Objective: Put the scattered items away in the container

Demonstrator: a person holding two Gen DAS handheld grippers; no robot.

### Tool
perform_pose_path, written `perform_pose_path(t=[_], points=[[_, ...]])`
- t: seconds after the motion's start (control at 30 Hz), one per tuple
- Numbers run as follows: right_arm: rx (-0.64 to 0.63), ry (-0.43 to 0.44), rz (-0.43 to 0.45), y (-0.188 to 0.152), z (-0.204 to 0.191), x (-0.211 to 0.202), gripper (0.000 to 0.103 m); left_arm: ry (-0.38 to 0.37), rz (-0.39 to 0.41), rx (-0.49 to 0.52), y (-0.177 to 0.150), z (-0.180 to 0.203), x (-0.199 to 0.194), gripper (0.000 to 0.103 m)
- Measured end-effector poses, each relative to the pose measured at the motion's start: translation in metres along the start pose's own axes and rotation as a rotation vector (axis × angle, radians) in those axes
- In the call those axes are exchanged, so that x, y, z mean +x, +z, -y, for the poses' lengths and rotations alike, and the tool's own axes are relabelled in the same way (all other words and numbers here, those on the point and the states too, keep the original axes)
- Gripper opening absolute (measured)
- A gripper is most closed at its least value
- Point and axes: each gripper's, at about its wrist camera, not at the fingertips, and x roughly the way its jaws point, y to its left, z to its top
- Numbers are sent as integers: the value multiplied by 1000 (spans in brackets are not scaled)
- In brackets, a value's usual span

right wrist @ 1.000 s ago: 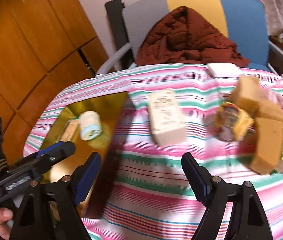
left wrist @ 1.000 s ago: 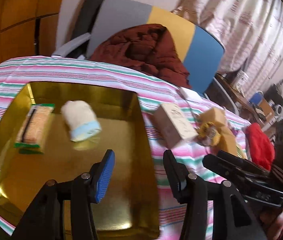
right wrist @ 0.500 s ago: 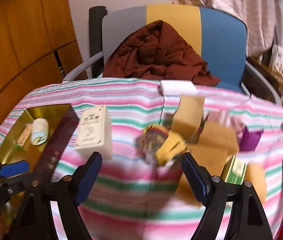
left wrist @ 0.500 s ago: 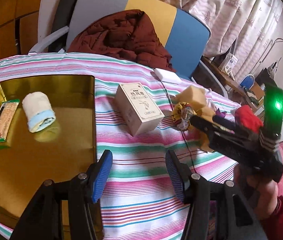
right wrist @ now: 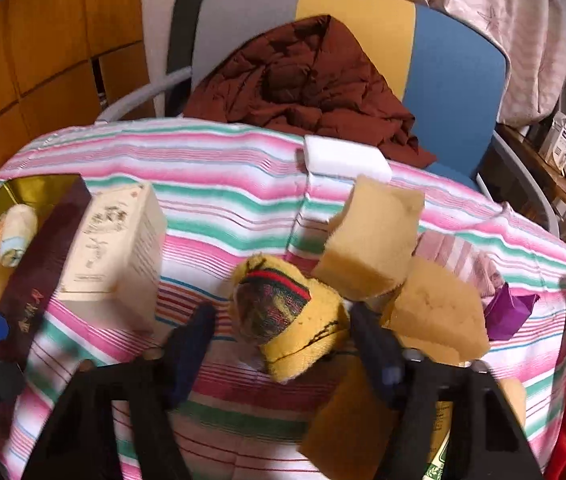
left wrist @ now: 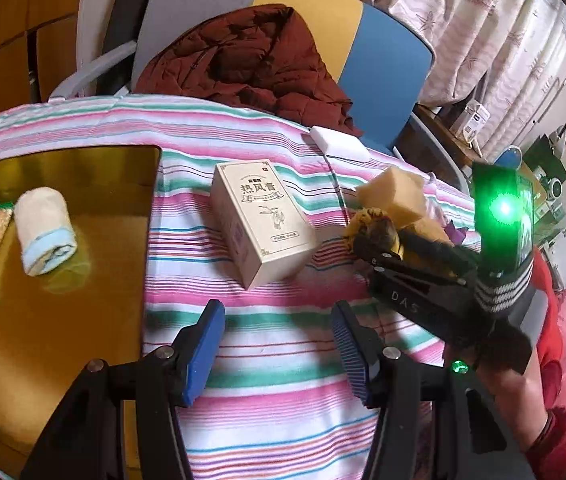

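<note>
left wrist: faces table | right wrist: nearer | shared: beige box (left wrist: 263, 220) (right wrist: 115, 248)

The gold container (left wrist: 63, 320) looks like glossy, mirror-smooth metal. Beside it, the striped tablecloth (left wrist: 275, 400) is matt woven cloth, and the beige box (left wrist: 263, 220) on it is smooth matt cardboard. Farther from the container, the sponges (right wrist: 371, 236) look porous and rough.

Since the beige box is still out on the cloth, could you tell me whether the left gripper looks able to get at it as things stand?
Probably yes. The left gripper is open with the beige box lying straight ahead on the striped cloth, and only bare cloth lies between them. The right gripper is off to the side, at the yellow rolled cloth.
</note>
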Motion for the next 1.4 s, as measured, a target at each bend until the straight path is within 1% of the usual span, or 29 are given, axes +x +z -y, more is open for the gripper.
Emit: perform_pose_path(t=[0.03, 0.07, 0.13, 0.2, 0.33, 0.4, 0.5, 0.57, 0.7, 0.8, 1.03, 1.17, 1.2, 1.3, 1.4], points=[[-1, 6, -13, 0, 0, 2, 44, 1, -3, -6, 2, 1, 3, 56], [-1, 11, -12, 0, 0, 0, 44, 5, -3, -7, 3, 2, 5, 56], [-4, 12, -9, -1, -1, -3, 37, 12, -3, -6, 8, 6, 10, 56], [20, 13, -20, 0, 1, -5, 36, 23, -4, 2, 13, 9, 15, 56], [109, 55, -33, 1, 16, -10, 34, 36, -11, 11, 22, 16, 26, 56], [135, 59, -35, 0, 23, -13, 34, 42, -16, 12, 28, 18, 33, 56], [167, 80, -43, 0, 28, -15, 34, 98, -14, 22, 35, 21, 42, 56], [173, 79, -46, 0, 30, -16, 34, 118, -10, 11, 39, 21, 47, 56], [180, 84, -54, 0, 31, -16, 34, 124, -23, -4, 44, 21, 56, 57], [186, 93, -59, 0, 31, -16, 34, 126, -29, 11, 47, 24, 63, 65], [178, 98, -62, 0, 31, -15, 34, 122, -10, 54, 50, 27, 67, 65], [179, 99, -62, 0, 31, -15, 34, 108, -10, 45, 48, 25, 67, 65], [179, 100, -62, 0, 31, -15, 34, 113, -9, 45, 49, 26, 66, 65], [180, 102, -62, 0, 32, -14, 34, 160, 10, 71, 50, 32, 63, 66], [181, 104, -63, 0, 32, -13, 34, 186, -1, 95, 53, 38, 65, 67]])
